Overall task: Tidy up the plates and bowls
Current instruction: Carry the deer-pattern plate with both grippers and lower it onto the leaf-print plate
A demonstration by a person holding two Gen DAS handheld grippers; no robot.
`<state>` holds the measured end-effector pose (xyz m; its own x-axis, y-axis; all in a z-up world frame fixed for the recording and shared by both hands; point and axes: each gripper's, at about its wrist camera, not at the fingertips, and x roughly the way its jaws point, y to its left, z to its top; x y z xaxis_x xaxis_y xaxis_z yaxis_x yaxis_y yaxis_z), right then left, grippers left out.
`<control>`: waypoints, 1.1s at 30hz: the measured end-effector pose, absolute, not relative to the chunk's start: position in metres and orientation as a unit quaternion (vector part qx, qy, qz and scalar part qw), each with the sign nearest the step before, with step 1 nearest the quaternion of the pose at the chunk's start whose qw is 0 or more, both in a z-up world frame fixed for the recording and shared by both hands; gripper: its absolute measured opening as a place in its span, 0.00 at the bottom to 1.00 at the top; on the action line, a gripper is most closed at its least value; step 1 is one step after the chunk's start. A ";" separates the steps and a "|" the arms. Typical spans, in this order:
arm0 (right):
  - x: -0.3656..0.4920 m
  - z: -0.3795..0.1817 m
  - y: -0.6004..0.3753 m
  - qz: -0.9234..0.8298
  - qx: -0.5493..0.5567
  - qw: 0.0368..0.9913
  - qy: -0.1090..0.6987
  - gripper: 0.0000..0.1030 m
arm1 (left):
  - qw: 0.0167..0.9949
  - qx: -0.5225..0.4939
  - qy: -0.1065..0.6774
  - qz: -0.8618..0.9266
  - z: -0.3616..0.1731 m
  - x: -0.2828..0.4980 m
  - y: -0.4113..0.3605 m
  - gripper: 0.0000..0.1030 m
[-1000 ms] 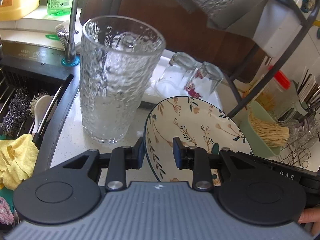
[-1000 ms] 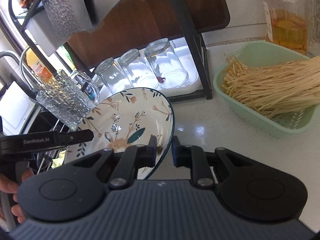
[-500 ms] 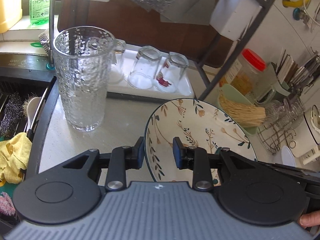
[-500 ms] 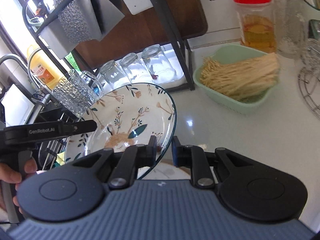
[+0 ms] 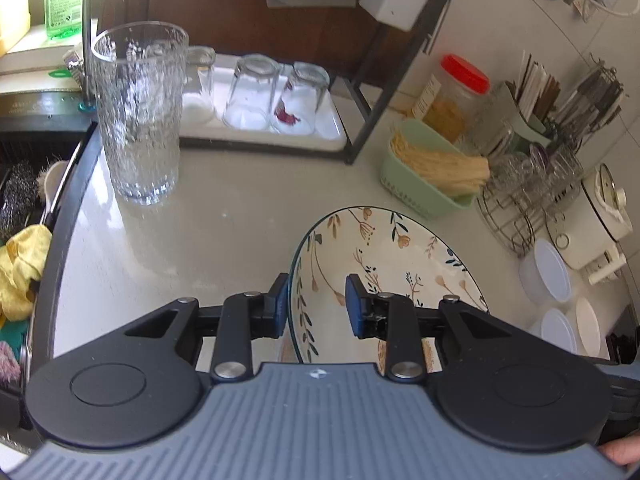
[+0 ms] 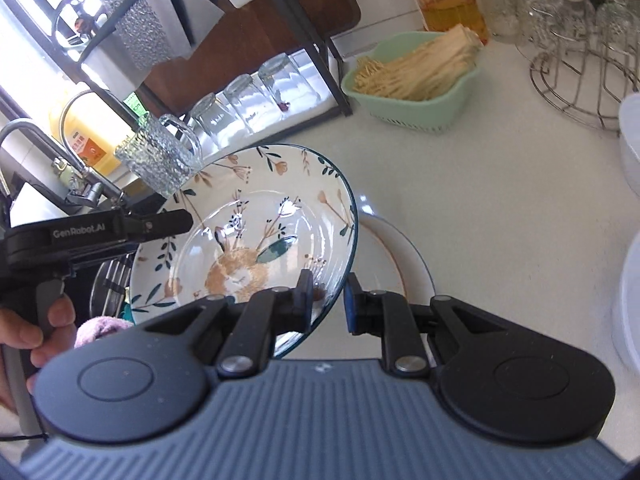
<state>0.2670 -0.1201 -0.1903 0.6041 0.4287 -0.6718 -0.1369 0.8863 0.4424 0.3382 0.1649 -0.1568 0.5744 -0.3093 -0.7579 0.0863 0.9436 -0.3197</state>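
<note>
Now, from the left wrist, the left gripper [image 5: 316, 303] pinches the flowery bowl [image 5: 384, 256] (by its rim) above the counter [image 5: 224, 208]. From the right wrist, the right gripper [image 6: 329, 295] pinches the bowl's other edge, over a plate [image 6: 404, 252].

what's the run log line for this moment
left gripper: astride floral bowl rim | right gripper: same, opposite rim | white plate beneath

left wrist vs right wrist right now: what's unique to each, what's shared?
Left wrist only: sink side with yellow cloth and steel scrubber, plus the utensil holder.

Right wrist only: a white plate on the counter under the bowl, and the left gripper seen from outside.

Both: floral bowl, textured glass, green basket, red-lidded jar.
</note>
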 end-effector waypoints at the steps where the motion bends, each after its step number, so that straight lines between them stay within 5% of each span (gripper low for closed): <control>1: 0.264 -0.192 -0.121 0.158 0.176 0.878 0.416 0.19 | 0.877 -0.124 0.450 -0.113 -0.158 0.333 0.164 0.33; 33: 0.249 -0.216 -0.115 0.151 0.129 0.892 0.406 0.19 | 0.868 -0.085 0.484 -0.065 -0.188 0.305 0.157 0.33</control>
<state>0.2488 -0.1146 -0.2161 0.6249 0.3738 -0.6854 -0.1647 0.9213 0.3523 0.3052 0.1566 -0.1876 0.5224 -0.1964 -0.8298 0.0309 0.9768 -0.2117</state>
